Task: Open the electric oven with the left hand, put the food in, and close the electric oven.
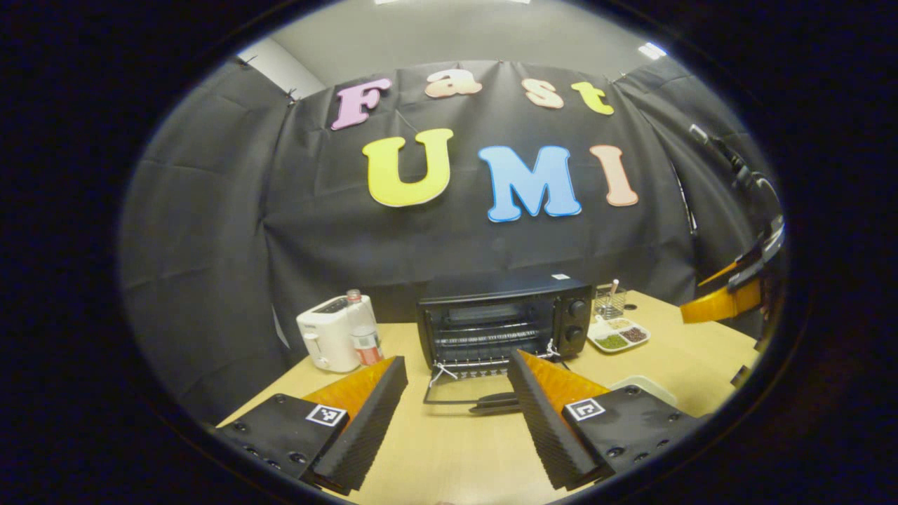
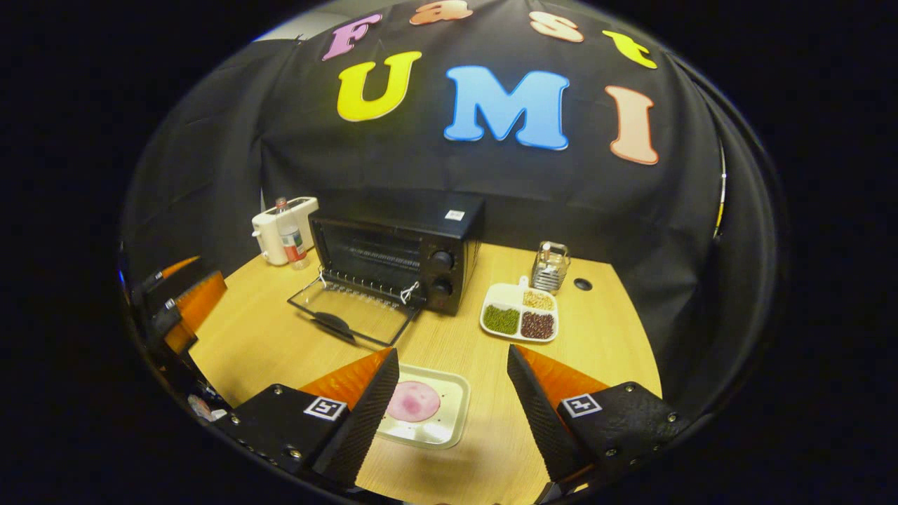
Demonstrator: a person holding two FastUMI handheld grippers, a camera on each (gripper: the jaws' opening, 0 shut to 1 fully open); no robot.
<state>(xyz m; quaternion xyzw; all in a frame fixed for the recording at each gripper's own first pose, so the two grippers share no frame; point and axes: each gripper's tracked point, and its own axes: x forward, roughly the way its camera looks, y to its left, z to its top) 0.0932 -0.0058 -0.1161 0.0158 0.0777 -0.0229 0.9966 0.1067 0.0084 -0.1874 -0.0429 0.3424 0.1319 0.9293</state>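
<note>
Black cloth (image 1: 231,231) hangs in creased folds as the booth's back wall and wraps round both sides. Above it in the left gripper view a pale grey wall (image 1: 449,35) rises to a ceiling with bright light panels (image 1: 651,50), and a strip of white wall (image 1: 277,66) shows at the cloth's upper left corner. In front stands a light wooden bench (image 2: 596,337) with its far edge against the cloth; a small round dark hole (image 2: 581,284) sits in its top near the back right.

Toaster (image 2: 275,231) left of oven (image 2: 400,249), divided dish (image 2: 520,313) right, food tray (image 2: 449,410) in front.
</note>
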